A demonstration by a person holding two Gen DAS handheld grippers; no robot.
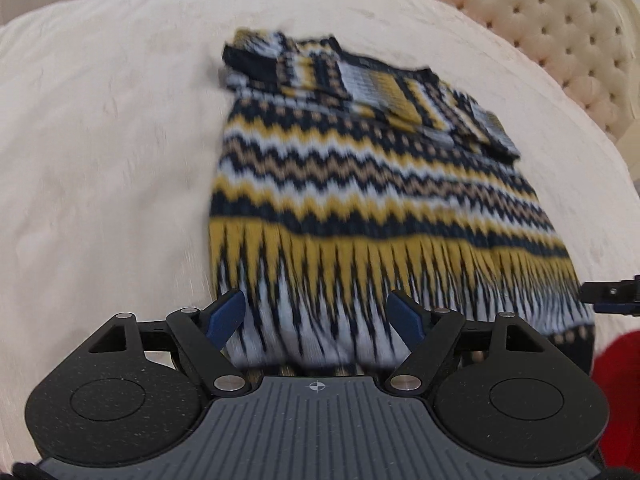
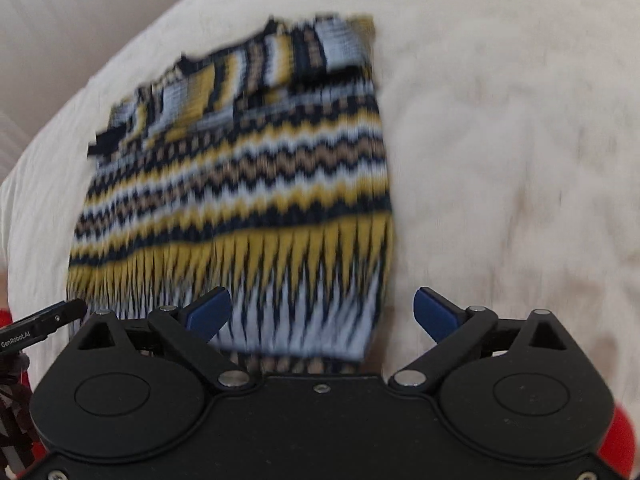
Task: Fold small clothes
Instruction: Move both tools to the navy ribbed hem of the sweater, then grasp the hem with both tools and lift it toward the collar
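Observation:
A small knitted sweater (image 1: 360, 184) with navy, mustard, tan and pale-blue zigzag bands lies flat on a cream bed cover (image 1: 100, 140), its sleeves folded across the far end. It also shows in the right wrist view (image 2: 240, 192). My left gripper (image 1: 318, 314) is open, its blue pads above the sweater's near hem at the left corner. My right gripper (image 2: 322, 312) is open over the hem's right corner, its right pad over bare cover. Neither holds cloth. Both views are blurred.
A tufted cream headboard (image 1: 560, 28) stands at the far right in the left wrist view. The right gripper's tip (image 1: 612, 292) shows at that view's right edge, and the left gripper's tip (image 2: 40, 320) at the left edge of the right wrist view.

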